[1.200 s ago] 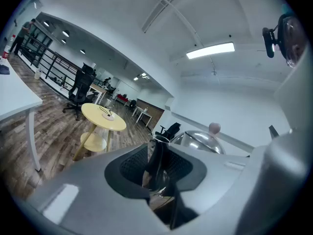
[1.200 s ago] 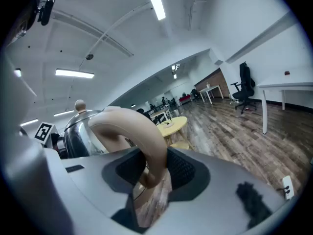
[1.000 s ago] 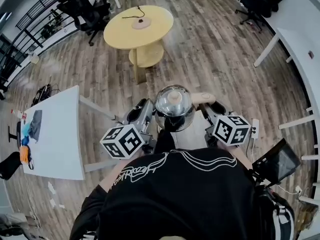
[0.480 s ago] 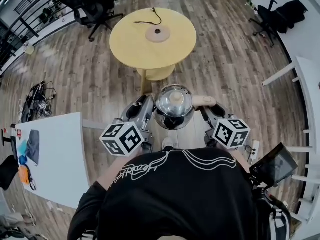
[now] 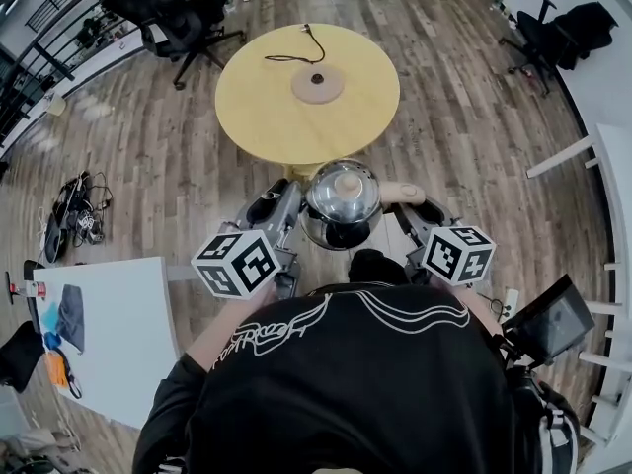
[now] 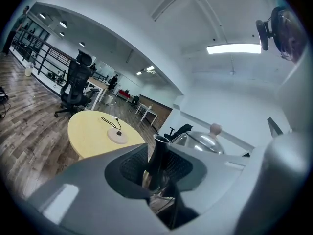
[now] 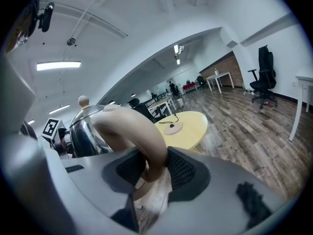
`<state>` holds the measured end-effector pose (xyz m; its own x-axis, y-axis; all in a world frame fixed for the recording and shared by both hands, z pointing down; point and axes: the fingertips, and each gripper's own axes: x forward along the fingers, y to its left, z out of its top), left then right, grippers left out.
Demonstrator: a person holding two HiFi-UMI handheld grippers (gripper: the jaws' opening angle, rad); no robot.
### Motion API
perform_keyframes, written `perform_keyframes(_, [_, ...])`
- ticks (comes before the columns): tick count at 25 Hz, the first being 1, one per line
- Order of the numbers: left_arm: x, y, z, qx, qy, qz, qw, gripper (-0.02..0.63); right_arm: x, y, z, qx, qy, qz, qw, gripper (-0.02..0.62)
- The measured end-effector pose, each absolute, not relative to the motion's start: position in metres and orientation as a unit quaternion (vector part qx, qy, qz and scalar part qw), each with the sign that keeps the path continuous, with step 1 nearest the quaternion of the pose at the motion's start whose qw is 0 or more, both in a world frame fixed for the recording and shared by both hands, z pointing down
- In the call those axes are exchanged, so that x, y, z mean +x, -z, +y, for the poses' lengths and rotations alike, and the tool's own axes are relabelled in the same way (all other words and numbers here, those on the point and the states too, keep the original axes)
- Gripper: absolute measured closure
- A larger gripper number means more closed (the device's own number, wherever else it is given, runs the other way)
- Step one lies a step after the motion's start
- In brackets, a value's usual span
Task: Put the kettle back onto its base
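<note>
Head view:
- Steel kettle (image 5: pixel 331 215), domed lid with pale knob (image 5: pixel 346 182), held in the air at frame centre over the wood floor (image 5: pixel 464 136).
- It sits between both grippers. Its upper rim overlaps the near edge of the round yellow worktop (image 5: pixel 257 97) in the picture.
- Kettle base (image 5: pixel 317 86), a pale disc with a black cord (image 5: pixel 291 58), lies on that worktop in the upper centre. It is well apart from the kettle and bare.
- Black office chair (image 5: pixel 168 18) at upper left.

Left gripper view:
- Left gripper (image 5: pixel 293 200) is clamped on the kettle's dark spout (image 6: pixel 157 155), which stands upright between the pads.
- Base is in the left middle of the frame.

Right gripper view:
- Right gripper (image 5: pixel 407 212) is clamped on the beige handle (image 7: pixel 132 131), which arches up left toward the kettle body.
- Base is at mid-frame, beyond the handle.
</note>
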<state>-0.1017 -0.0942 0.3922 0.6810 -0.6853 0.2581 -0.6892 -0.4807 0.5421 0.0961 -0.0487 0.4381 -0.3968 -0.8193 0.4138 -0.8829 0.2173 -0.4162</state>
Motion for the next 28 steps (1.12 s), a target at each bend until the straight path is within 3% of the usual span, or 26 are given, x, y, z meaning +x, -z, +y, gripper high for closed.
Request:
perform_keyframes(19, [-0.062, -0.442, -0.324, 0.83, -0.005, -0.445, 0.336, 0.517, 0.14, -0.479, -0.313, 0.486, -0.301, -0.814, 0.1, 0.459])
perform_keyframes(28, [-0.058, -0.457, -0.409, 0.836, -0.014, -0.451, 0.311, 0.52, 0.141, -0.496, -0.404, 0.453, -0.29, -0.834, 0.121, 0.459])
